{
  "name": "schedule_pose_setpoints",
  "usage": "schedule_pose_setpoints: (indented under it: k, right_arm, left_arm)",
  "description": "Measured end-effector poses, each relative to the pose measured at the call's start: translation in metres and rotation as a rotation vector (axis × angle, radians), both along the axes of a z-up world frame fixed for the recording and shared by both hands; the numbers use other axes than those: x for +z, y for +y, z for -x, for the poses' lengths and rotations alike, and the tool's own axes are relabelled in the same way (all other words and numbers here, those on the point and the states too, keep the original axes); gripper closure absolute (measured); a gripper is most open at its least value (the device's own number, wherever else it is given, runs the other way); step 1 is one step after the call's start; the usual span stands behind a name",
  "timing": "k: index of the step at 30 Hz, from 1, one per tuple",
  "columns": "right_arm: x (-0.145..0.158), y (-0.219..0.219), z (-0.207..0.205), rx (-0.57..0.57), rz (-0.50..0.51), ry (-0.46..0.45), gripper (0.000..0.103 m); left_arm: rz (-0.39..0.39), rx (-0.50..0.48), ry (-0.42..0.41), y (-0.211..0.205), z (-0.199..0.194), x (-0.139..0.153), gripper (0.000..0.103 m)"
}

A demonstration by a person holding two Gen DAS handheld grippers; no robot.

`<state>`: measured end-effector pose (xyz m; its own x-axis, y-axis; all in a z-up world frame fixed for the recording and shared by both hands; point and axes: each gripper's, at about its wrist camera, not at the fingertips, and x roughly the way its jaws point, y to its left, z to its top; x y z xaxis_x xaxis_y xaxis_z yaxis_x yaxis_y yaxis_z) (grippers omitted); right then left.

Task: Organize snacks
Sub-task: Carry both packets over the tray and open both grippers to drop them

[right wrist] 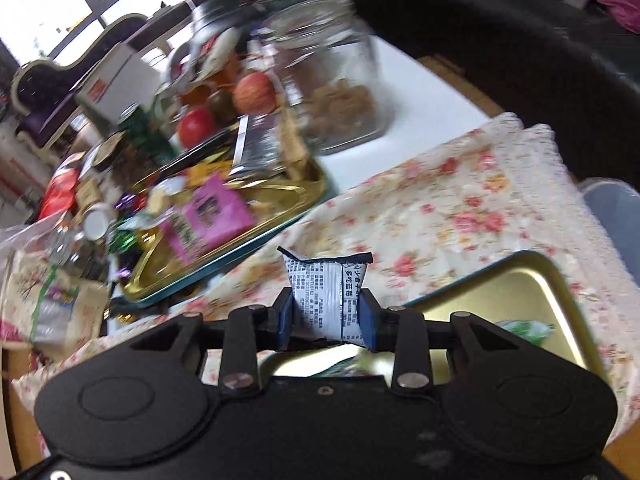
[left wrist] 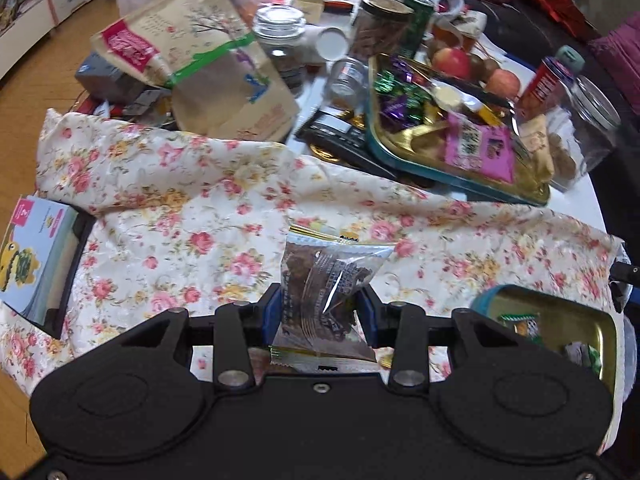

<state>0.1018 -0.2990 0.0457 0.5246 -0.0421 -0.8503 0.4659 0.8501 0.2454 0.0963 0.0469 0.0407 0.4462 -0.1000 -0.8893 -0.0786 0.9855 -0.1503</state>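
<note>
Snack packet (left wrist: pixel 328 280) in left tongs (left wrist: pixel 320 312)

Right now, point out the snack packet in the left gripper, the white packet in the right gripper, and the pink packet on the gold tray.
clear snack packet (left wrist: pixel 326 284), left wrist view, its middle above the pads.
white packet (right wrist: pixel 326 292), right wrist view, its printed face.
pink packet (left wrist: pixel 480 148), left wrist view, its front label.

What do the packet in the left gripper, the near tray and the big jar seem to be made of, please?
Packet: clear glossy plastic film, brown snack showing through, with glare streaks.
Near tray: probably tin-plated metal, gold-lacquered inside, with a soft sheen and a rolled rim.
Big jar: transparent, likely glass, though clear plastic is possible; the view is blurred.
</note>
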Motion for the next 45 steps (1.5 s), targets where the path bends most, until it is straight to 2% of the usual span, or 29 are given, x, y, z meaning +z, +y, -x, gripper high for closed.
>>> schedule_pose_setpoints:
  k: [8, 13, 17, 21, 29, 34, 36, 39, 45]
  right_arm:
    - [-0.016, -0.075, 0.030, -0.186, 0.092, 0.090, 0.067]
    - [-0.020, -0.109, 0.045, -0.287, 0.021, 0.093, 0.067]
    - [-0.023, -0.108, 0.045, -0.261, -0.006, 0.107, 0.067]
    - [-0.023, -0.097, 0.042, -0.207, 0.011, 0.119, 0.067]
    - [-0.019, -0.079, 0.038, -0.147, 0.018, 0.111, 0.067]
    - [-0.019, -0.068, 0.035, -0.107, 0.024, 0.117, 0.067]
    - [-0.019, -0.064, 0.034, -0.089, 0.033, 0.122, 0.067]
    - [-0.020, -0.057, 0.033, -0.054, 0.035, 0.132, 0.067]
    - [-0.018, -0.047, 0.030, -0.001, 0.023, 0.133, 0.065]
  left_arm:
    - [0.009, -0.167, 0.010, -0.053, 0.011, -0.005, 0.055]
    - [0.065, -0.333, 0.029, -0.098, 0.026, -0.008, 0.055]
    - [0.097, -0.458, 0.020, -0.137, 0.041, -0.007, 0.055]
    - [0.173, -0.560, 0.034, -0.161, 0.054, -0.007, 0.055]
    - [0.204, -0.621, 0.012, -0.178, 0.062, -0.004, 0.054]
    - [0.235, -0.617, 0.015, -0.172, 0.061, 0.001, 0.053]
    - [0.207, -0.595, 0.004, -0.167, 0.059, 0.002, 0.053]
    - [0.123, -0.537, -0.025, -0.156, 0.053, 0.002, 0.053]
    - [-0.156, -0.360, -0.083, -0.133, 0.039, 0.001, 0.052]
